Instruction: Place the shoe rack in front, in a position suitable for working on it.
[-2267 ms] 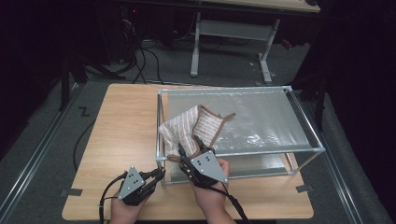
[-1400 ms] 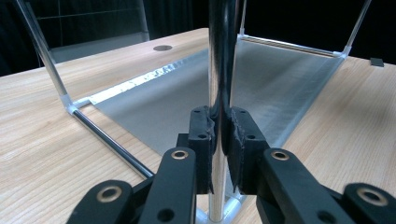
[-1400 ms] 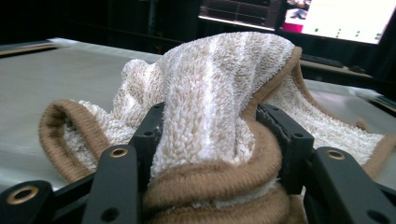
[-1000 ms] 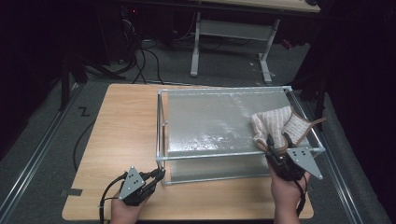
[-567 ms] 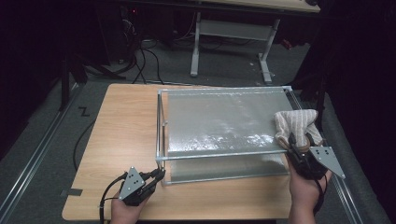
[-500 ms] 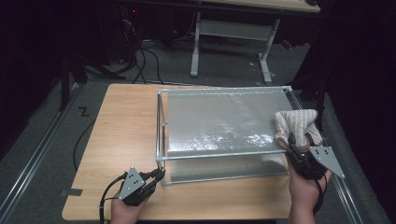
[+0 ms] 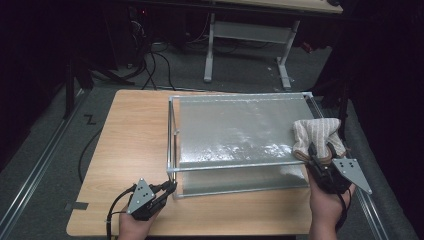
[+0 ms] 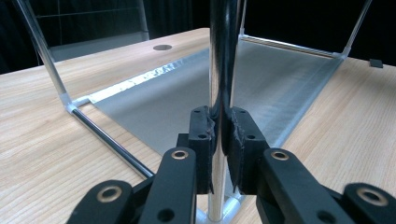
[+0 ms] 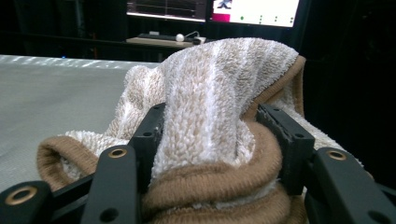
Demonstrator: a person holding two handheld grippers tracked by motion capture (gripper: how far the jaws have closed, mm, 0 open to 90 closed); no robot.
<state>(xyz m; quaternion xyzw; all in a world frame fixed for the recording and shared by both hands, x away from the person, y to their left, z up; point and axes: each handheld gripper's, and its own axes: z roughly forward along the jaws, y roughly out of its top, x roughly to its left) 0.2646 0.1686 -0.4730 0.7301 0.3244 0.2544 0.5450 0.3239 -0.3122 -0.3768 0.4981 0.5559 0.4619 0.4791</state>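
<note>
- In the high view the left gripper [image 7: 167, 189] sits at the near left corner of the metal rack [image 7: 172, 135], which stands on the wooden table [image 7: 130, 130].
- The left gripper view tells what the high view cannot: the jaws are clamped together on the rack's upright corner post [image 8: 219, 70], pads pressing it from both sides just above the foot joint.
- That same view looks under the rack along its lower shelf [image 8: 261, 79] and takes in a round hole [image 8: 162, 47] in the tabletop.
- The high view alone gives the full layout, with the grey mesh top shelf [image 7: 235, 130] running across to the right end.
- At that right end lies the striped towel [image 7: 316, 137], bunched on the top shelf's near right corner and draping over the edge, with the right gripper [image 7: 320, 157] at its near side.
- The right gripper view shows the hold close up: the jaws stand fairly wide and press on a thick fold of the cream-and-tan towel [image 9: 219, 107], its brown hem rolled between them.
- Against the earliest frame, the towel has travelled from the left part of the top shelf to the far right end, and the right hand with it.
- The left gripper has stayed on the same post throughout.
</note>
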